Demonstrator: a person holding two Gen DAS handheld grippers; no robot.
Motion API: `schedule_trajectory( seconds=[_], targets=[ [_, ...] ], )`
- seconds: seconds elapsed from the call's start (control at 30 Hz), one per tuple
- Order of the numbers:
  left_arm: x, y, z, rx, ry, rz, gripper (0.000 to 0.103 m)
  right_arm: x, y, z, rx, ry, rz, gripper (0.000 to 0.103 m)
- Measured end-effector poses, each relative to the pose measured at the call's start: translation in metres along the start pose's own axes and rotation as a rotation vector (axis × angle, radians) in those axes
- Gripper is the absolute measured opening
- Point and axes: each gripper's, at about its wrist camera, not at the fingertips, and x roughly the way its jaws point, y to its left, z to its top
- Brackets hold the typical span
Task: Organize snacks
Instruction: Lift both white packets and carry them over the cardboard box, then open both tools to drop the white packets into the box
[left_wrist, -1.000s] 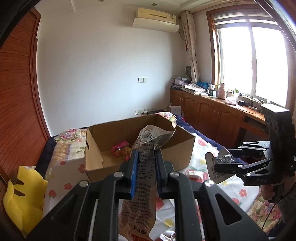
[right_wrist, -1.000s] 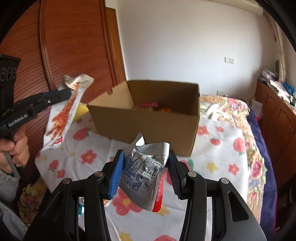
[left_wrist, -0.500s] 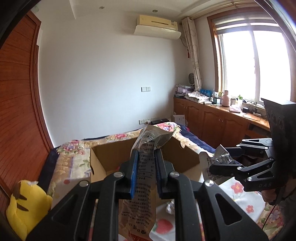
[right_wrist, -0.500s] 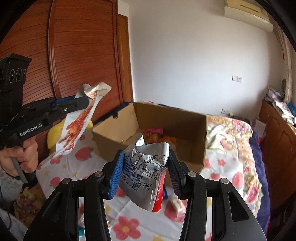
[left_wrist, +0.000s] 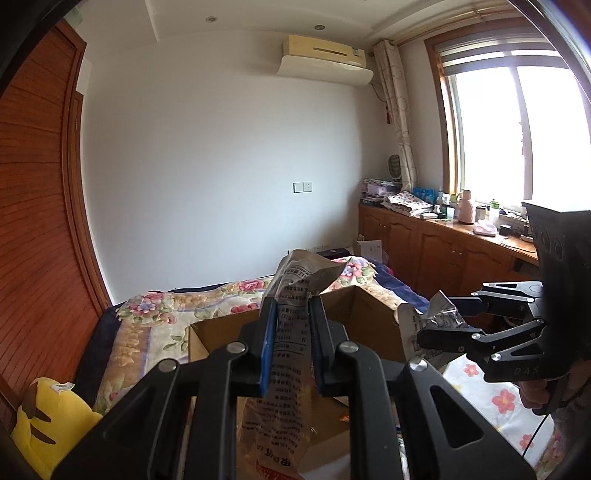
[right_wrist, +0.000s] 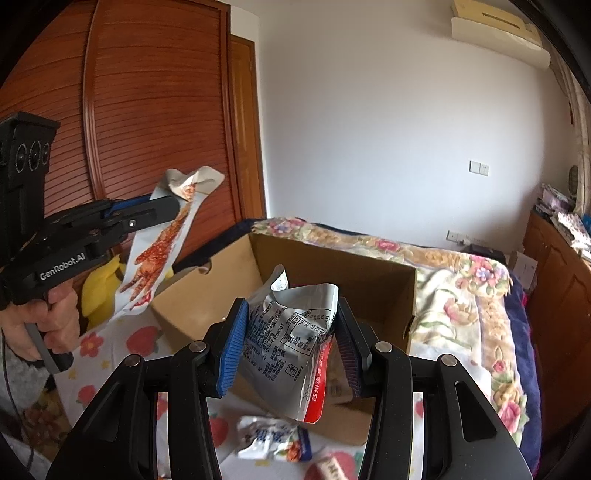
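My left gripper (left_wrist: 291, 350) is shut on a long snack packet (left_wrist: 288, 369) with printed text; it hangs in front of the open cardboard box (left_wrist: 365, 314). In the right wrist view the same packet (right_wrist: 159, 243) shows its red food picture, left of the box (right_wrist: 332, 266). My right gripper (right_wrist: 291, 343) is shut on a crumpled silver and red snack bag (right_wrist: 291, 350), held over the box's near wall. It also shows at the right of the left wrist view (left_wrist: 432, 325).
The box stands on a bed with a floral sheet (right_wrist: 461, 295). A loose snack packet (right_wrist: 273, 439) lies on the sheet near the box. A yellow plush toy (left_wrist: 40, 421) sits at the left by the wooden wardrobe (right_wrist: 147, 110). Wooden cabinets (left_wrist: 443, 251) run under the window.
Both grippers have moved forward and closer to the box with their packets. The box now sits lower and nearer in both views.
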Motion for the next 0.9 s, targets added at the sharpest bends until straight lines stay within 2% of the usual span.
schedule_trajectory(
  seconds=[0.47,0.9],
  targets=[
    [0.055,0.003,-0.014,-0.017,0.073,-0.033,0.015,0.066,-0.020,-0.017,0.036,0.077,-0.013,0.047],
    [0.075,0.004,-0.026,-0.037,0.125,-0.014,0.019,0.086,-0.021,-0.031,0.055,0.140,-0.014,0.052]
  ],
)
